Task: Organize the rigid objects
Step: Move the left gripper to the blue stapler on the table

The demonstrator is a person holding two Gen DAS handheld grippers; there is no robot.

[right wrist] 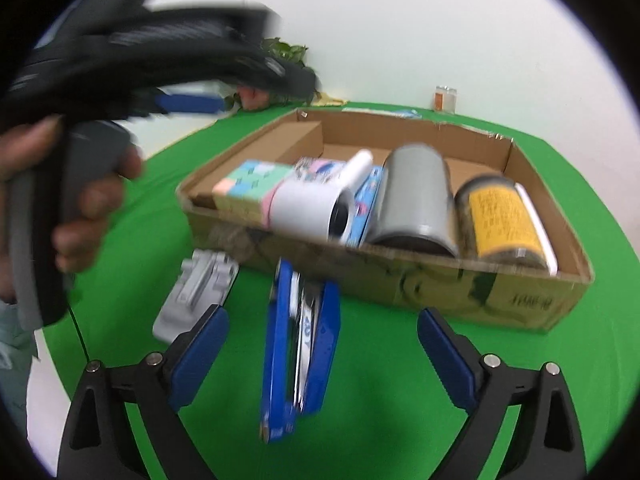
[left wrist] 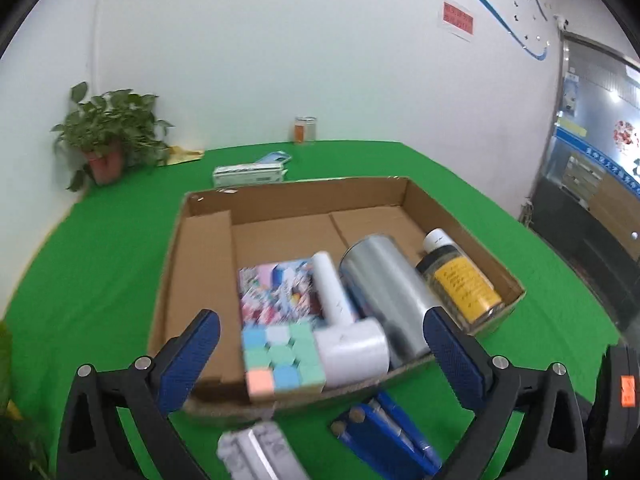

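A shallow cardboard box [left wrist: 200, 264] [right wrist: 520, 300] on the green table holds a pastel cube [left wrist: 280, 356] [right wrist: 248, 190], a white hair-dryer-like device [left wrist: 348, 340] [right wrist: 312, 208], a colourful flat pack [left wrist: 276, 288], a silver can [left wrist: 384, 284] [right wrist: 416, 200] and a yellow-labelled bottle [left wrist: 460, 276] [right wrist: 504, 220]. A blue tool [left wrist: 388, 436] [right wrist: 300, 344] and a grey blister pack [left wrist: 260, 452] [right wrist: 196, 292] lie on the cloth in front of the box. My left gripper [left wrist: 320, 360] is open and empty above the box's near wall. My right gripper [right wrist: 322, 340] is open, straddling the blue tool.
A potted plant [left wrist: 104, 136], a small jar [left wrist: 305, 130] [right wrist: 445, 98], a white carton [left wrist: 248, 174] and a yellow item [left wrist: 180, 156] stand behind the box. The hand holding the left gripper [right wrist: 80, 200] fills the right wrist view's left side.
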